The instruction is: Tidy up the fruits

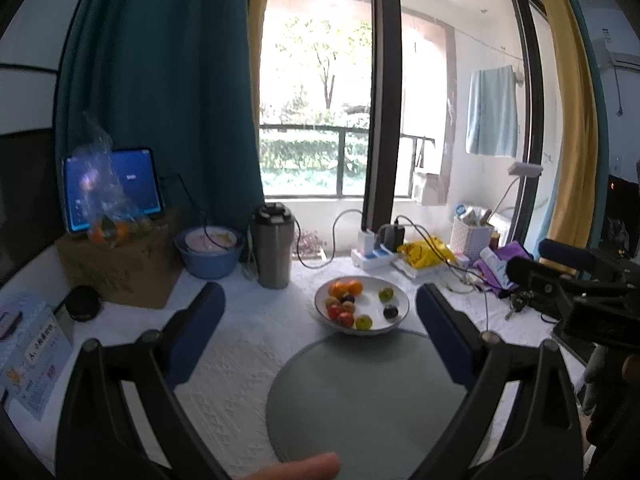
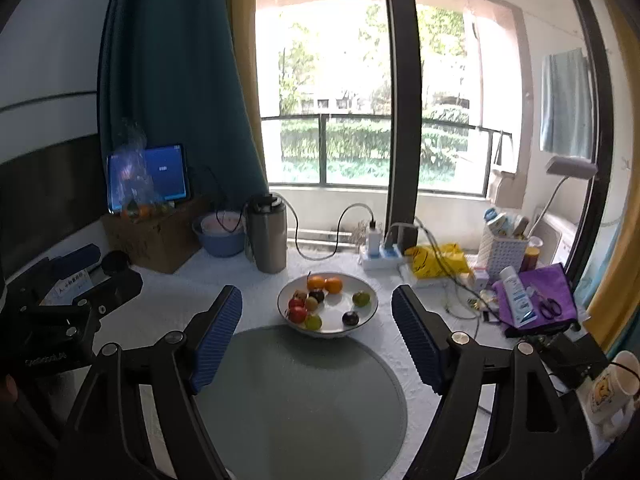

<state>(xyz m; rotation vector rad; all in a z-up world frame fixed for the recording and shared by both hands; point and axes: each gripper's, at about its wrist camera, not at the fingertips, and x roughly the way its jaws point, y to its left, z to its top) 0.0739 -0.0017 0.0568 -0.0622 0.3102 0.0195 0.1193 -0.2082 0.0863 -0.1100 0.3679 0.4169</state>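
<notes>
A white bowl (image 1: 400, 300) (image 2: 370, 292) on the white tablecloth holds several fruits: two oranges (image 1: 346, 288) (image 2: 325, 283), red ones (image 1: 339, 314) (image 2: 297, 310), green ones (image 1: 386, 294) (image 2: 361, 298) and dark plums (image 1: 390, 312) (image 2: 350, 317). A round grey mat (image 1: 368, 396) (image 2: 304, 400) lies just in front of the bowl. My left gripper (image 1: 320, 300) is open and empty, above the mat. My right gripper (image 2: 317, 300) is open and empty, also short of the bowl. A clear bag with oranges (image 1: 107, 232) (image 2: 136, 210) sits on a cardboard box at the back left.
Behind the bowl stand a steel flask (image 1: 274, 252) (image 2: 267, 240), a blue basin (image 1: 210, 250) (image 2: 220, 236), a power strip (image 1: 374, 254) (image 2: 380, 254) with cables and a yellow bag (image 1: 426, 252) (image 2: 440, 260). A tablet (image 1: 112, 188) (image 2: 150, 176) is at back left. Purple cloth, tube and scissors (image 2: 548, 306) lie right.
</notes>
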